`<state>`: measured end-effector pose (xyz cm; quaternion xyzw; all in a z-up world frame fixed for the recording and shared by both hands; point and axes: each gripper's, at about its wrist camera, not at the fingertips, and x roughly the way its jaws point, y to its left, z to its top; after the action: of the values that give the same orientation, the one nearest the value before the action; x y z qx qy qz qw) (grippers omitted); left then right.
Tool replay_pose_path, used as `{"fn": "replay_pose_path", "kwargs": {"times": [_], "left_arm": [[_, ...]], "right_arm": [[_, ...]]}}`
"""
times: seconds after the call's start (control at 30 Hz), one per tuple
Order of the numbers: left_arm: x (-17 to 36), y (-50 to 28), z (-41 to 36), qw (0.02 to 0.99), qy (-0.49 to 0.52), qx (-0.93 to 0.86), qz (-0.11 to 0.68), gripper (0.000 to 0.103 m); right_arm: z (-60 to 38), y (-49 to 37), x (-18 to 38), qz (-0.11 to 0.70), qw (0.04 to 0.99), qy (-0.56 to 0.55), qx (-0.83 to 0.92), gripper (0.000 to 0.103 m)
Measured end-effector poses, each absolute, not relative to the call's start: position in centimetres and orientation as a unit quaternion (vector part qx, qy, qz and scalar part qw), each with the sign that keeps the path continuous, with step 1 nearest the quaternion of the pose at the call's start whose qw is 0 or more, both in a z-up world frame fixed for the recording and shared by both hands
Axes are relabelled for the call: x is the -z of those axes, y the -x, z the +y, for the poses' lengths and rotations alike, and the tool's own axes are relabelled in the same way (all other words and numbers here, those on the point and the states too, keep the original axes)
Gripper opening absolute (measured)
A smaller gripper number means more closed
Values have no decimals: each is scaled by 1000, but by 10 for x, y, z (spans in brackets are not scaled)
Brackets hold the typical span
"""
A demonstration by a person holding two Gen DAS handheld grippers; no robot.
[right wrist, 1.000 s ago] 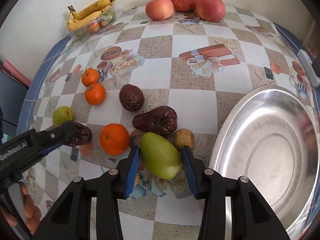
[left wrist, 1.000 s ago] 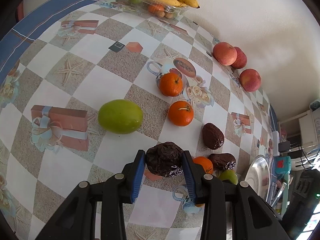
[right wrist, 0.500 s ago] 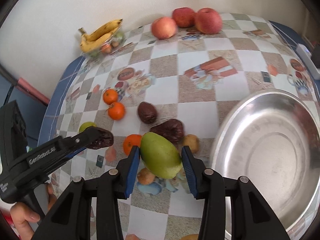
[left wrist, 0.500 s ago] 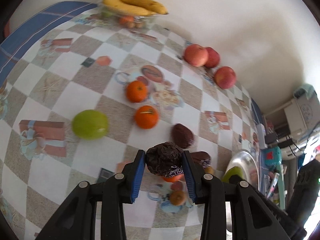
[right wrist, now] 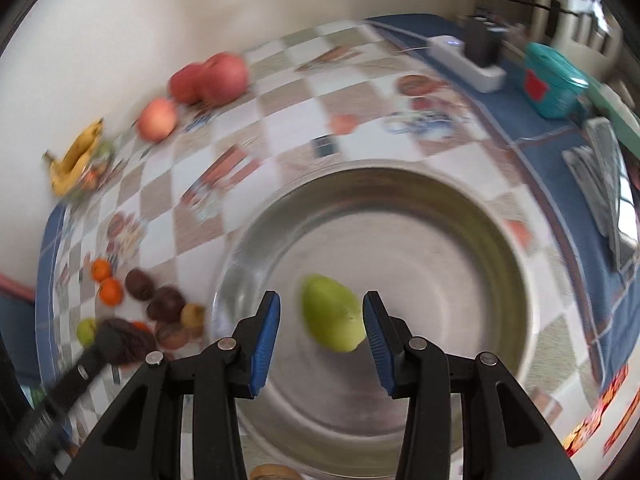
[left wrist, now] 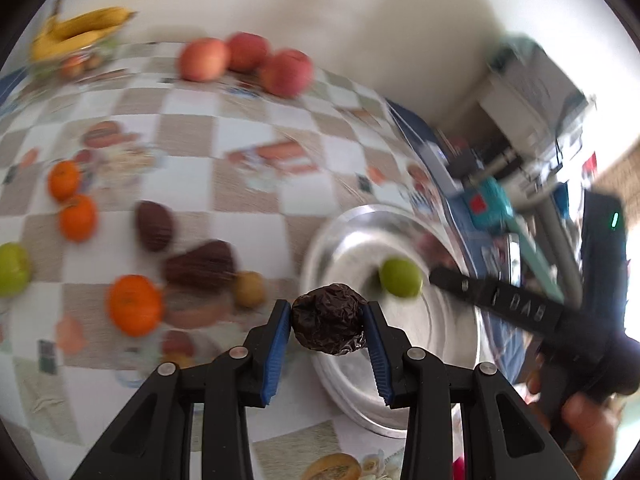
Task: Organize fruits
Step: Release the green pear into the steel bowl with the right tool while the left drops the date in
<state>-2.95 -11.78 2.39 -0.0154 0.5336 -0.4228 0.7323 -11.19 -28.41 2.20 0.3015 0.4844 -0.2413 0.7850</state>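
Left gripper [left wrist: 327, 325] clenched on dark brown wrinkled fruit [left wrist: 328, 319], glossy, crumpled skin, held above near rim of steel basin [left wrist: 352, 400]. Right gripper [right wrist: 320, 320] over basin [right wrist: 500, 248], gripping green pear-shaped fruit [right wrist: 332, 312], smooth, yellow-green; contact with left pad unclear through blur. Oranges [left wrist: 134, 304], red apples [left wrist: 244, 58], bananas [left wrist: 80, 28] lying on checkered tablecloth [left wrist: 192, 120].

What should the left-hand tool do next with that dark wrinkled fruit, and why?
Probably carry it a little further over the metal bowl before letting go. The left gripper is clamped on the dark fruit, which sits just above the bowl's near rim, so dropped here it might land outside. The green fruit shows over the bowl's inside.
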Motion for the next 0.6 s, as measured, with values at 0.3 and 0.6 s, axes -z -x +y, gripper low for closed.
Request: {"fn": "replay_pose_path", "kwargs": {"times": [0.3, 0.6], "left_arm": [[-21, 29, -119, 729, 13, 427, 534, 57], [-20, 2, -88, 780, -6, 323, 537, 81]], "right_arm": [[-301, 128, -28, 473, 782, -310, 262, 45], [-293, 122, -25, 486, 781, -302, 250, 45]]}}
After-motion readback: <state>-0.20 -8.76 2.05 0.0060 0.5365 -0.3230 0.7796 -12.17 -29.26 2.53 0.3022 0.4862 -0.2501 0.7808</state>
